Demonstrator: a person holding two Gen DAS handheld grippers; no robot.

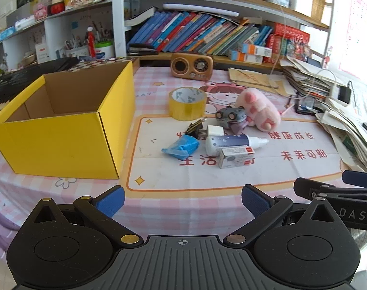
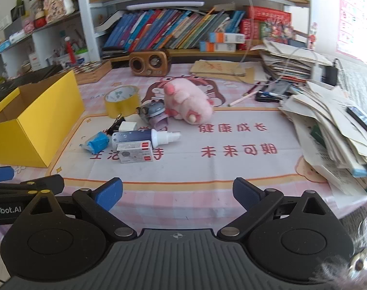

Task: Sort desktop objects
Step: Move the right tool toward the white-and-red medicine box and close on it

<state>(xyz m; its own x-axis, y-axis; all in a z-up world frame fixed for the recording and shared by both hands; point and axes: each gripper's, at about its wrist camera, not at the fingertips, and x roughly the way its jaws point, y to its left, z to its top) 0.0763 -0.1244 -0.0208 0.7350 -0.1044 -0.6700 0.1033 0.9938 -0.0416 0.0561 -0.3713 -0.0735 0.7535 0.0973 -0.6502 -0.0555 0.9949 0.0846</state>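
Tongs both spread wide and empty: left tongs [image 1: 183, 201] and right tongs [image 2: 177, 194] poised side by side above the near edge of the tabletop [image 1: 207, 176], nothing between the blue pads [image 1: 110, 199], no contact with anything yet

Just ahead, toward the middle of the tabletop, a tight cluster waiting to be sorted: small grey-and-white box [image 1: 235, 157] nearest, touching the white-capped bottle [image 1: 234, 142] lying on its side behind it; crumpled blue wrapper [image 1: 182, 147] just left of those; white plug [image 1: 211, 130] and black binder clips [image 1: 195, 126] beyond; grey toy [image 1: 230, 116] leaning against the pink plush [image 1: 257, 108]; roll of yellow tape [image 1: 187, 103] furthest back. Open yellow box [image 1: 62, 140] at the left edge, seemingly empty, likely the destination

Judged early in the task, nothing yet boxed. For a clean first pick: start with the outermost piece, probably the small box or the wrapper, rather than reaching over it. Approach low, straddle the short sides of the small box, close only once both pads flank it. Risk of nudging the bottle, round and prone to roll. Left tongs better placed for drops into the yellow box, right tongs for the plush side; keep the two apart to avoid clashing over the cluster
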